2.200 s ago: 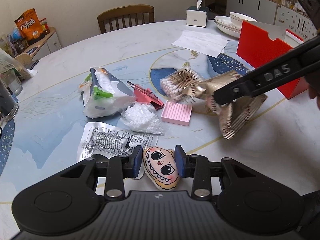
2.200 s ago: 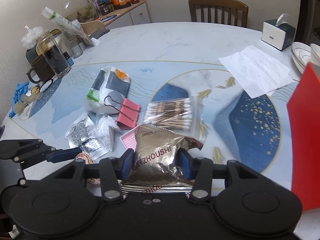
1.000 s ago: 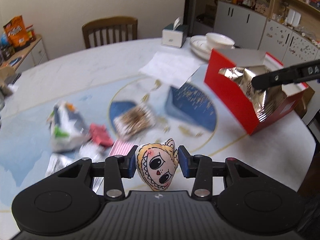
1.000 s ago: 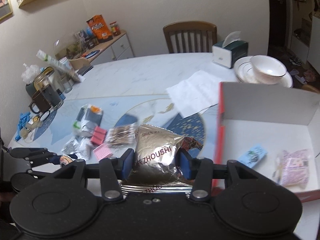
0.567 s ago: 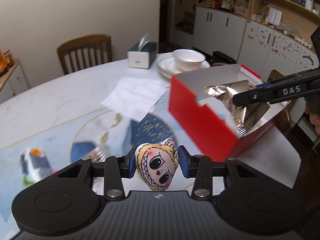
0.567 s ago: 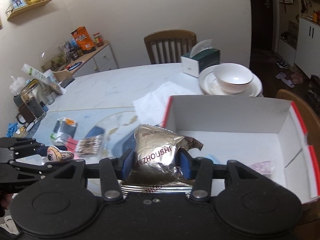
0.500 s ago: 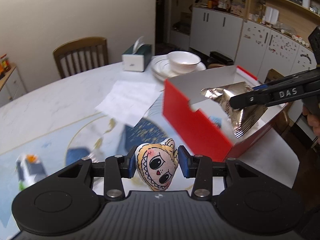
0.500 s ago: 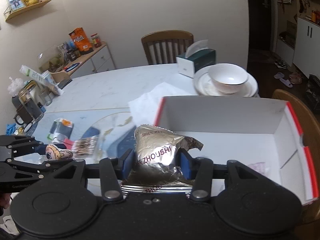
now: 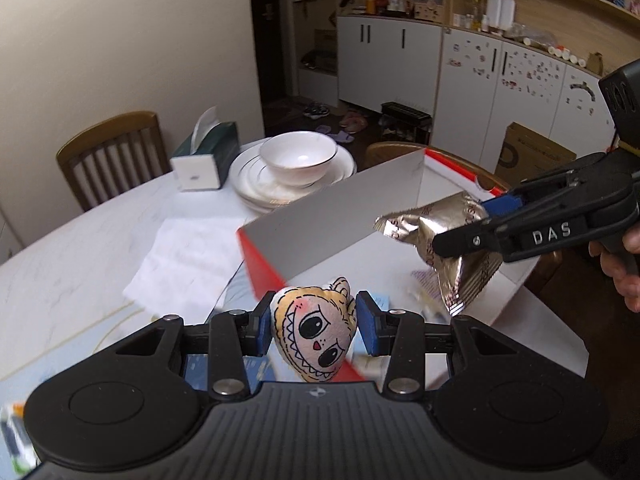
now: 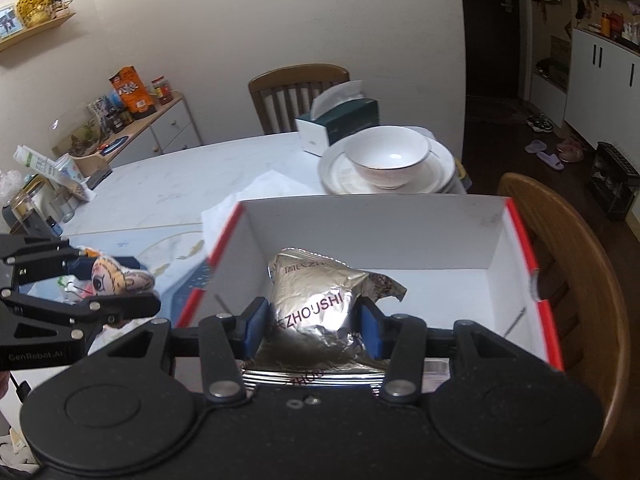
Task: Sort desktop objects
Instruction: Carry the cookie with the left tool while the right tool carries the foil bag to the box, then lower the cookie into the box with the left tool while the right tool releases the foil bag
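Observation:
My left gripper is shut on a small plush toy with a cartoon face, held in the air at the near left corner of the red box. My right gripper is shut on a crinkled gold foil packet and holds it over the white inside of the red box. In the left wrist view the gold foil packet hangs from the right gripper above the box. In the right wrist view the left gripper with the plush toy sits just left of the box.
A stack of white plates with a bowl and a tissue box stand behind the red box. A white paper sheet lies on the marble table. Wooden chairs stand at the table's far and right sides.
Both grippers have swung right from the clutter to the red box, each still holding its object. The foil packet is now over the box's inside; the toy has reached the box's corner.

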`<state>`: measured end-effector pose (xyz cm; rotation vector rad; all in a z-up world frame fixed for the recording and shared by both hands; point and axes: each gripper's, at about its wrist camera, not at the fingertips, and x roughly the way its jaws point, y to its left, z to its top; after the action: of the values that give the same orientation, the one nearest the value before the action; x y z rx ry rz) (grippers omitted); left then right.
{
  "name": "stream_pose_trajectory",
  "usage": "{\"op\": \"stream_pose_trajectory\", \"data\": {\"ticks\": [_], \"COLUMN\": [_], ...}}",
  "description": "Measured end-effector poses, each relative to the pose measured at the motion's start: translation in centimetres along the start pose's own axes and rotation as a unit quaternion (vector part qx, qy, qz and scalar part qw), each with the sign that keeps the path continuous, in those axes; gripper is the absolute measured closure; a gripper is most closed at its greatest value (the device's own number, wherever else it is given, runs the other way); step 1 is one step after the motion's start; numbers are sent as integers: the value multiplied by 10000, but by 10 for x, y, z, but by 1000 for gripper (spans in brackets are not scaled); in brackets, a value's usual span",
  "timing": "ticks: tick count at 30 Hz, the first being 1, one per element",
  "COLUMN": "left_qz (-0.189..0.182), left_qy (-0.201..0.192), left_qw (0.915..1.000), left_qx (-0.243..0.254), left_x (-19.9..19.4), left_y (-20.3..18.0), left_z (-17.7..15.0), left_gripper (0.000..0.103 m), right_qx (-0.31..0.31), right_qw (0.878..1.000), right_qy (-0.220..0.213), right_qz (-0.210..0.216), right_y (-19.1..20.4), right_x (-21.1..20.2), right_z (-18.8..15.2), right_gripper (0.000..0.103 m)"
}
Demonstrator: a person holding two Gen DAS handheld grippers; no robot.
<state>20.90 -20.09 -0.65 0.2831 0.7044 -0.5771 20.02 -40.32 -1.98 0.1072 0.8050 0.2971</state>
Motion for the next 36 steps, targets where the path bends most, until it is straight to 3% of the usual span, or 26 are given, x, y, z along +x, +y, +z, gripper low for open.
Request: {"op": "stream_pose_trajectory", "data": {"ticks": [9,16,25,36], "left_qz": [-122,-349,-523,-577], "left_qy": [68,331,882,1455], "left_qw": [9993,9976,9930,9853], "left_qx": [353,492,591,688], "left_x": [39,77,123,159], "left_y": [-14,-22,-27,-27], "left_z": [36,56,55,48], "left_gripper": [63,63,63,62], "right_qx": [92,78,-146,-368], "right_qw": [9999,9998,9985,9957], "right_qy": [-13,69,268,709], "right_qz": [-99,-178,-453,-478], "right_y": [-29,-42,-53,-62], "right_x": [3,12,33,64], "right_z": [0,-1,1,2], "right_gripper": [56,56,56,56]}}
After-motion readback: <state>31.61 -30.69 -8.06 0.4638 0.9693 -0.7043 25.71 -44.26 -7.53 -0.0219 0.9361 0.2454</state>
